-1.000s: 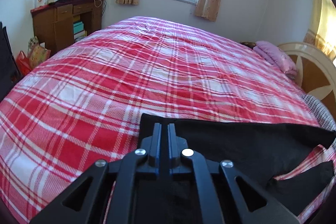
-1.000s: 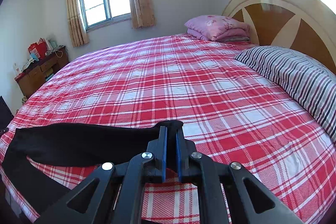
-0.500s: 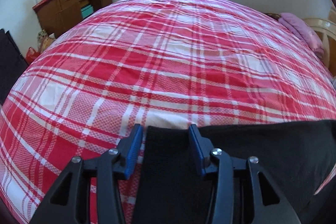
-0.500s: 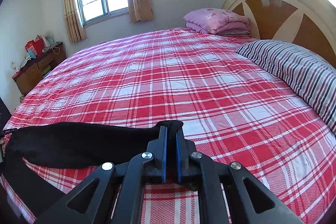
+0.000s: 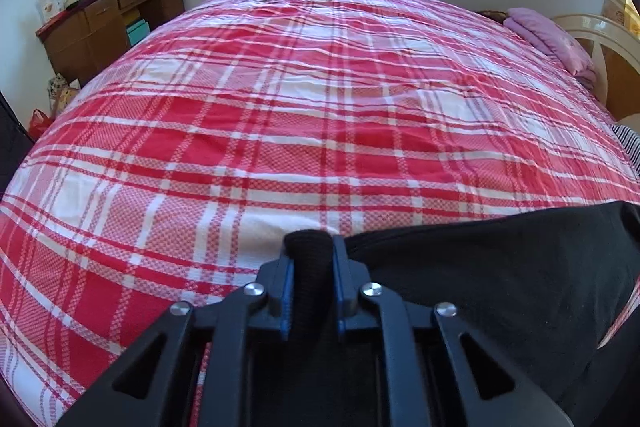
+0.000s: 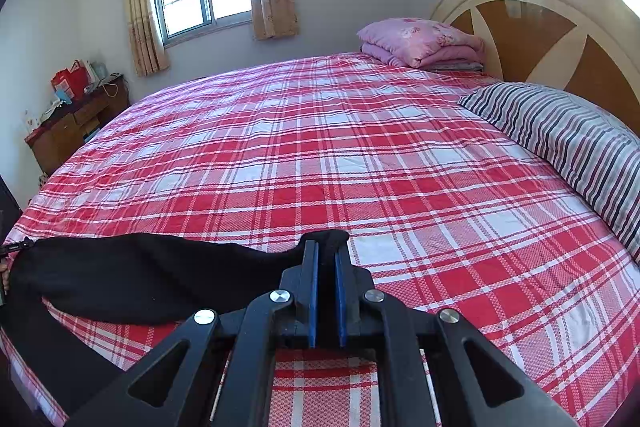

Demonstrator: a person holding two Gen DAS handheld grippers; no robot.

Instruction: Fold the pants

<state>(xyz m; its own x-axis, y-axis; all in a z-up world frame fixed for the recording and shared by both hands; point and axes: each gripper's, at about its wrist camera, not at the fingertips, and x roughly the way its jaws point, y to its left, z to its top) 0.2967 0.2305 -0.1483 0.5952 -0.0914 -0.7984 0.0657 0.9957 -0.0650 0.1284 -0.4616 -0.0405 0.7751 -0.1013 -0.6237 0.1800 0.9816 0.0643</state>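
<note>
Two ends of the black pants (image 6: 132, 275) are pinched, the cloth stretched along the near edge of the red plaid bed (image 6: 320, 155). Closing on a bunched fold is the left gripper (image 5: 311, 259); the right gripper (image 6: 325, 259) is clamped narrow on the other end. A striped pillow (image 6: 568, 139) lies far right.

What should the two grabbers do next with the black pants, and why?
Probably lift both ends together and carry them forward over the bed. The left gripper is closing on a bunched end of the black pants, and the right gripper pinches the other end.
</note>
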